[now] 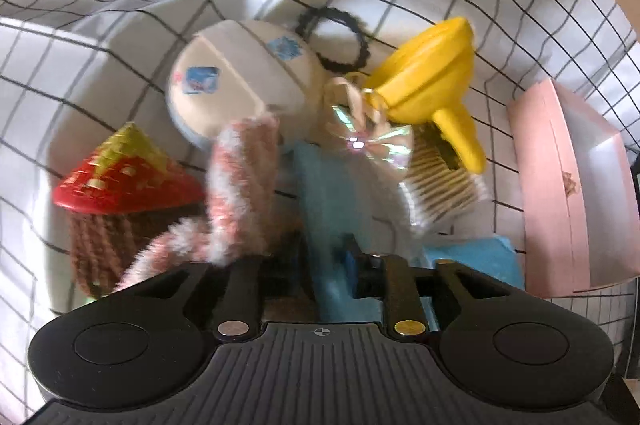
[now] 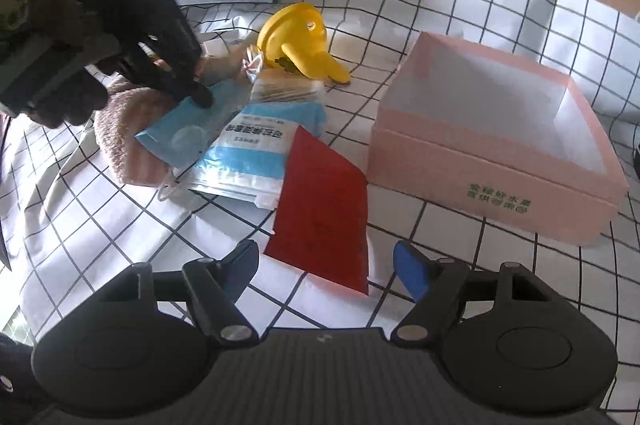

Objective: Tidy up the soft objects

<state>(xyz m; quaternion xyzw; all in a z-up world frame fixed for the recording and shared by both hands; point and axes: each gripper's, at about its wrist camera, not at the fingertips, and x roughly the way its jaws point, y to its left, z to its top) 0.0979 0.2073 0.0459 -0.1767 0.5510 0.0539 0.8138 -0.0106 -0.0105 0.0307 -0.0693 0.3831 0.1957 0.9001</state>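
A: What is being worked at the left of the frame?

B: In the right wrist view, the left gripper (image 2: 202, 97) is being pressed down onto a light blue flat packet (image 2: 188, 129), which is lying on a fuzzy pink-and-white striped sock (image 2: 128, 129) at centre left. The jaws appear to be closing on the packet; a firm grip cannot be confirmed.

A: And the next move?

B: A lift is probably being called for, then a carry rightward to the pink cardboard box (image 2: 480, 161).

A: Is anything being held in that box?

B: Nothing is being shown inside; only its white lining is visible. The right gripper (image 2: 328, 265), lower centre, is being held wide apart and unloaded above a red flat pouch (image 2: 324, 201).
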